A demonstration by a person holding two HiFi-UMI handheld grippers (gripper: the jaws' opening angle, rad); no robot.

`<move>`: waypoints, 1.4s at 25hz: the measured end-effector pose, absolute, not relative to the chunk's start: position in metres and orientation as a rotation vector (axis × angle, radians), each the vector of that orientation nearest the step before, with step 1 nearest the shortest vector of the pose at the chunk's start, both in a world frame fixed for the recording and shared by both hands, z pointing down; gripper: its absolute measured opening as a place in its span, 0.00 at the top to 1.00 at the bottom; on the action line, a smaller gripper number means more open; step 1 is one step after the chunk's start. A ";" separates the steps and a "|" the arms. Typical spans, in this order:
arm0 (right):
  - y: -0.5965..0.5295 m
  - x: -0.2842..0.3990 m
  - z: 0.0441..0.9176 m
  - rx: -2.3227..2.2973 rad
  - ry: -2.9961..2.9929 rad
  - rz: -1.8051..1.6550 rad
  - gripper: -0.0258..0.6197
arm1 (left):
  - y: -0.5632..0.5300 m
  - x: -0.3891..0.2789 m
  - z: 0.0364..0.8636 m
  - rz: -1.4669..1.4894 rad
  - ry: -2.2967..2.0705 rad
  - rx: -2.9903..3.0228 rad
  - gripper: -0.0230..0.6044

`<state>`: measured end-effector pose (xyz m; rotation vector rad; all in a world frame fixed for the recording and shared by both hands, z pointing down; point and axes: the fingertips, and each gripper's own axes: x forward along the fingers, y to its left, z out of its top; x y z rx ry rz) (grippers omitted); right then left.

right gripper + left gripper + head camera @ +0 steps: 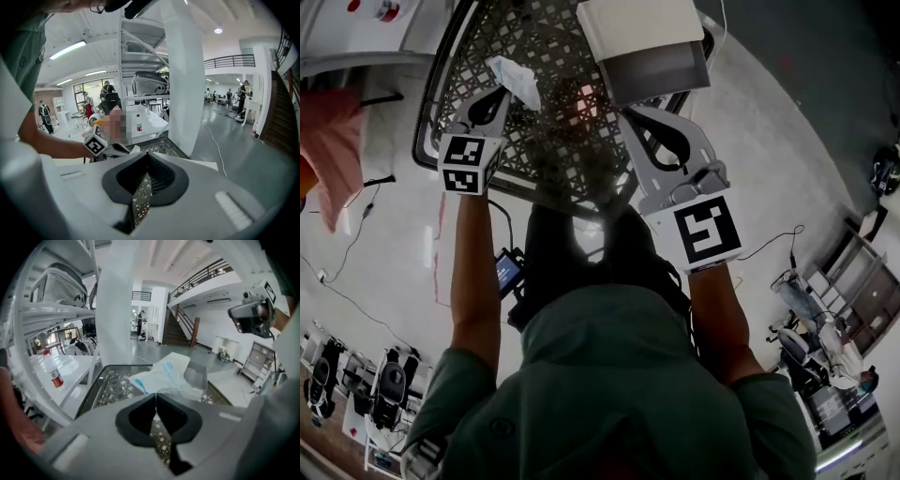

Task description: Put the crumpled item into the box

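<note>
White column behind the lattice-patterned glass table; open white box at its far edge, top cut off; your left gripper pinches the crumpled paper, thin and blue-printed, above the left edge; right gripper jaws closed, empty; contact with box unclear.

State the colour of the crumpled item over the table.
The crumpled item is white with light blue marks; the left gripper view shows it best.

Dark lattice table, rounded rim, white box at far end (contact unclear)
</note>
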<state>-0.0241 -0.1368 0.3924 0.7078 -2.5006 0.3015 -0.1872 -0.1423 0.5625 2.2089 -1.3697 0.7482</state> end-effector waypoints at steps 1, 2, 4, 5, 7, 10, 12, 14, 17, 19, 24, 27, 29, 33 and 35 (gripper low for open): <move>-0.137 -0.018 0.389 0.720 -2.500 0.302 0.95 | -0.144 -0.181 0.559 0.751 -1.364 2.217 0.95; -0.137 -0.012 0.387 0.732 -2.500 0.303 0.95 | -0.146 -0.175 0.555 0.754 -1.357 2.226 0.95; -0.136 0.000 0.383 0.757 -2.500 0.305 0.95 | -0.148 -0.162 0.551 0.760 -1.340 2.247 0.95; -0.135 0.006 0.381 0.769 -2.499 0.306 0.95 | -0.150 -0.156 0.549 0.764 -1.331 2.256 0.95; -0.136 0.019 0.378 0.794 -2.496 0.313 0.95 | -0.153 -0.143 0.546 0.770 -1.316 2.270 0.95; -0.138 0.040 0.375 0.833 -2.490 0.322 0.95 | -0.159 -0.122 0.543 0.779 -1.288 2.291 0.95; -0.138 0.053 0.374 0.856 -2.483 0.329 0.95 | -0.163 -0.110 0.542 0.787 -1.269 2.301 0.95; -0.140 0.065 0.374 0.877 -2.476 0.338 0.95 | -0.167 -0.097 0.543 0.794 -1.249 2.310 0.95; -0.142 0.084 0.374 0.905 -2.466 0.349 0.95 | -0.173 -0.078 0.547 0.805 -1.219 2.320 0.95; -0.143 0.095 0.375 0.920 -2.462 0.355 0.95 | -0.175 -0.066 0.550 0.810 -1.201 2.321 0.95; -0.145 0.120 0.376 0.959 -2.453 0.370 0.95 | -0.180 -0.039 0.557 0.830 -1.160 2.327 0.95; -0.145 0.136 0.379 0.987 -2.443 0.385 0.95 | -0.182 -0.023 0.562 0.849 -1.130 2.330 0.95; -0.146 0.147 0.380 1.006 -2.437 0.393 0.95 | -0.183 -0.013 0.567 0.864 -1.110 2.330 0.95; -0.145 0.165 0.382 1.039 -2.423 0.410 0.95 | -0.186 0.004 0.574 0.889 -1.072 2.334 0.95; -0.144 0.172 0.383 1.054 -2.417 0.415 0.95 | -0.187 0.011 0.578 0.901 -1.056 2.336 0.95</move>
